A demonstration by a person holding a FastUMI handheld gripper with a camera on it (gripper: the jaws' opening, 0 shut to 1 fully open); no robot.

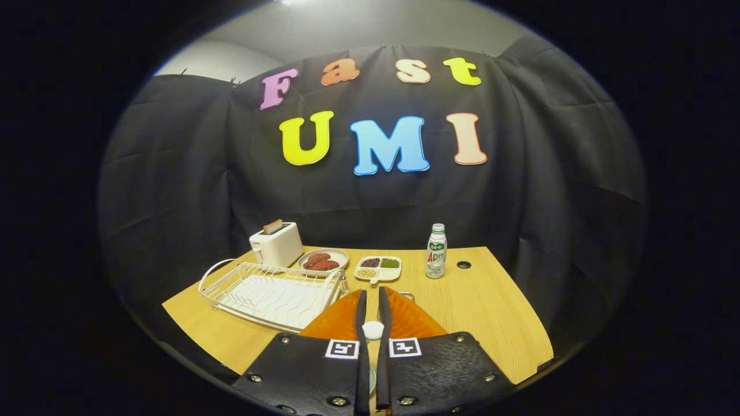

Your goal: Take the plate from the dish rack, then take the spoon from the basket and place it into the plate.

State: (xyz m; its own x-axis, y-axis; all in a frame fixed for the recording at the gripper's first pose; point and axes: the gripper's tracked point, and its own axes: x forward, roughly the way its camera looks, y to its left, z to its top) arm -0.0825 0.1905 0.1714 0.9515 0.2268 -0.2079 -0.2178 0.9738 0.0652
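The gripper [373,300] is clenched on a white spoon handle [373,330] over the orange plate [338,323], right of the dish rack [272,292] on the tabletop [485,312].

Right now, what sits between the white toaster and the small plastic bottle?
Gripper view: a round plate of reddish sausages, then a white divided dish of beans. The gripper, fingers nearly closed around a small white object, sits over the orange plate.

Bottle [436,252], far right: label print too small to read. Gripper [373,292], near: two square black-and-white coded markers [341,349], no words; fingers pinch a small white spoon end [373,330]
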